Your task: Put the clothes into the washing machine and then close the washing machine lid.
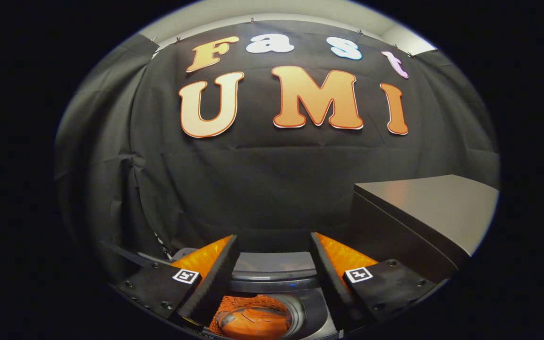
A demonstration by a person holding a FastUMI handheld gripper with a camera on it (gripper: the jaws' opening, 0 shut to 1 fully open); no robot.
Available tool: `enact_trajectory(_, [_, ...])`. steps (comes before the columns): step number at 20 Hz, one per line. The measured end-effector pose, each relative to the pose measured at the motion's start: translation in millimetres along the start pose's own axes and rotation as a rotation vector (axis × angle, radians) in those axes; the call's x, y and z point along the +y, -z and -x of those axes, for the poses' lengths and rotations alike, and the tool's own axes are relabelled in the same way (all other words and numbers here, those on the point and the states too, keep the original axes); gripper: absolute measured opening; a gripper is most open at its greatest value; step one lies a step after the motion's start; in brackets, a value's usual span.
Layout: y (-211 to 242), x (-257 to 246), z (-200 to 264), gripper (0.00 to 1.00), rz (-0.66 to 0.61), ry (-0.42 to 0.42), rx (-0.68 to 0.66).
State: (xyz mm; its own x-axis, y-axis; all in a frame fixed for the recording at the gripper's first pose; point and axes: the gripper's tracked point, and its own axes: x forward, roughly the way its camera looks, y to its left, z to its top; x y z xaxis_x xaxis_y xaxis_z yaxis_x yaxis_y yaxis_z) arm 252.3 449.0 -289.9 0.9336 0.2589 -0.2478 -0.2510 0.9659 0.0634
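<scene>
My gripper [273, 238] is open, its fingers [215, 278] spread wide with nothing between them. It hovers above the washing machine [276, 274], whose grey top and back panel lie just under and between the fingers. Low between the fingers is the machine's round opening with a clear lid [253, 325]. Orange clothes [253, 302] show inside the drum, partly through that clear lid. I cannot tell whether the lid is fully down.
A dark grey box-like counter [423, 208] stands to the right of the machine, higher than its top. The booth's black cloth wall [272, 179] hangs close behind the machine and wraps round on the left.
</scene>
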Motion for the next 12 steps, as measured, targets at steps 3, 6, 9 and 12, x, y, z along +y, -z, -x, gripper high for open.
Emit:
enact_trajectory(3, [53.6,-10.8,-1.5,0.97,-0.025,0.03,0.151])
enact_trajectory(6, [79.1,-20.3,0.4,0.98,-0.082,0.065,0.19])
enact_trajectory(9, [79.8,-17.7,3.6,0.98,-0.065,0.059,0.194])
enact_trajectory(12, [62.6,-7.7,3.9,0.98,-0.037,0.033,0.175])
